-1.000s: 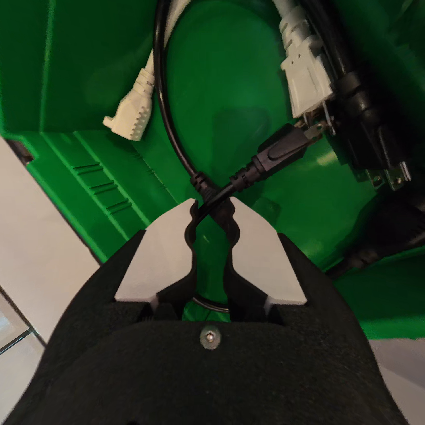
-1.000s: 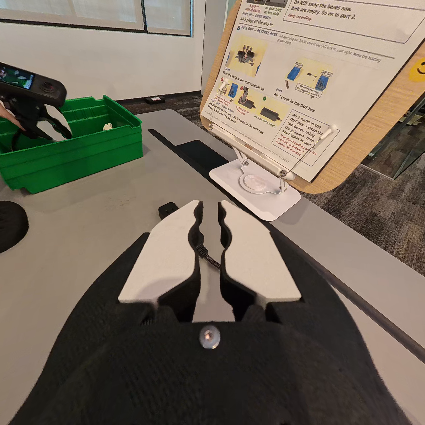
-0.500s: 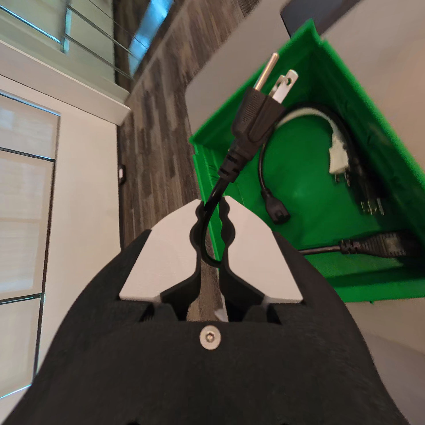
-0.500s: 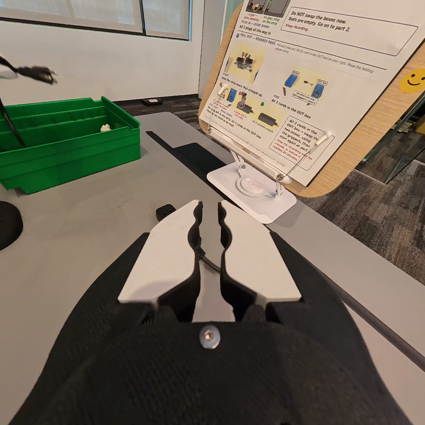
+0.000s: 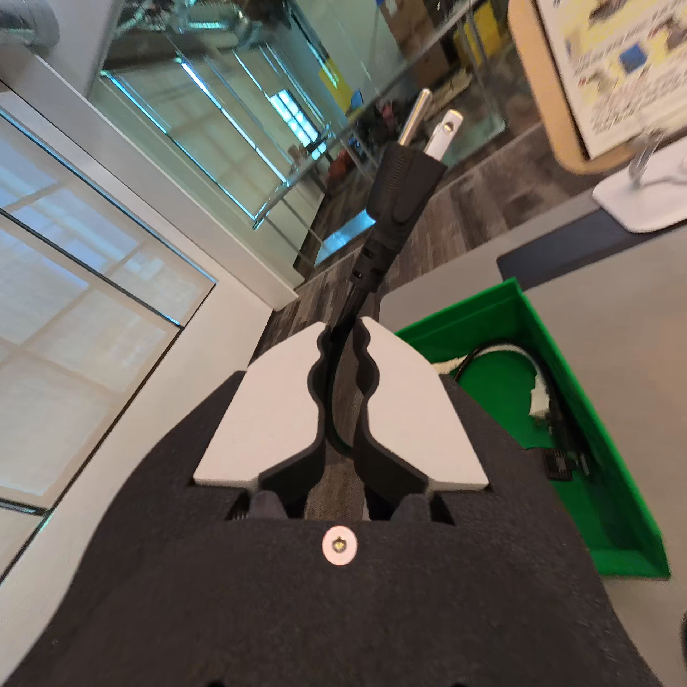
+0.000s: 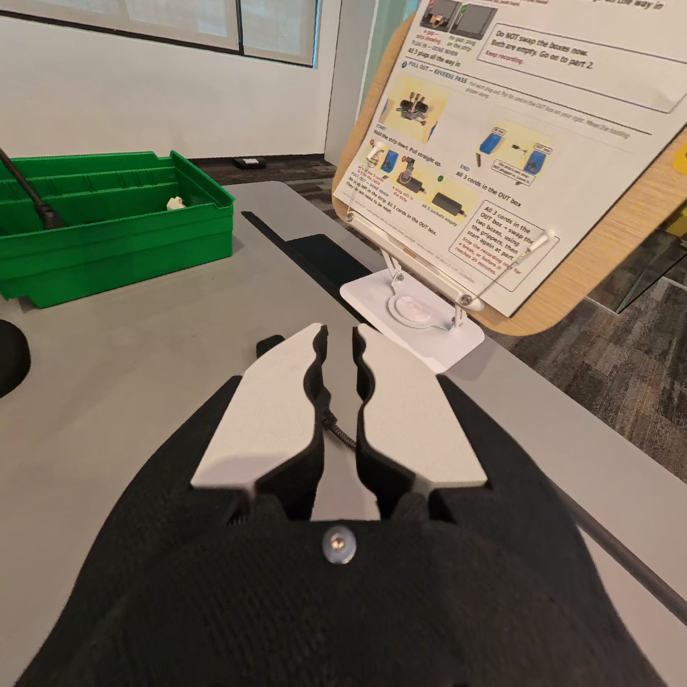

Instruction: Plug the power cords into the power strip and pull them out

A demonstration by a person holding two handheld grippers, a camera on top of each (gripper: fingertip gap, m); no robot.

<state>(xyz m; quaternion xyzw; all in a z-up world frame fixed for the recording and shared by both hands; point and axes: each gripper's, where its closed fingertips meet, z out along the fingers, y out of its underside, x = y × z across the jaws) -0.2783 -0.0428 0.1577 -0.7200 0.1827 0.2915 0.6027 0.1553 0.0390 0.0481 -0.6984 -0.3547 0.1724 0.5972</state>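
Observation:
My left gripper (image 5: 342,329) is shut on a black power cord (image 5: 331,390) just below its three-prong plug (image 5: 403,189), which points up and away, in the air above the green bin (image 5: 594,427). The cord's other end hangs into the bin in the right wrist view (image 6: 33,200). A white plug (image 5: 541,399) and more black cord lie in the bin. My right gripper (image 6: 340,327) is shut with a narrow gap, low over the grey table. A black corner of the power strip (image 6: 269,342) peeks past its left finger. A braided cord (image 6: 336,427) shows between the fingers.
The green bin (image 6: 111,252) stands at the table's far left. An instruction board (image 6: 520,148) on a white stand (image 6: 409,316) stands at the back right. A dark strip (image 6: 316,252) runs along the table's far edge. A black round object (image 6: 11,357) lies at the left edge. Tip to tip, the grippers are about 45 cm apart.
My left gripper lifted the black cord out of the green bin, raised it and swung it toward the instruction board. The right gripper stayed low over the table and barely shifted.

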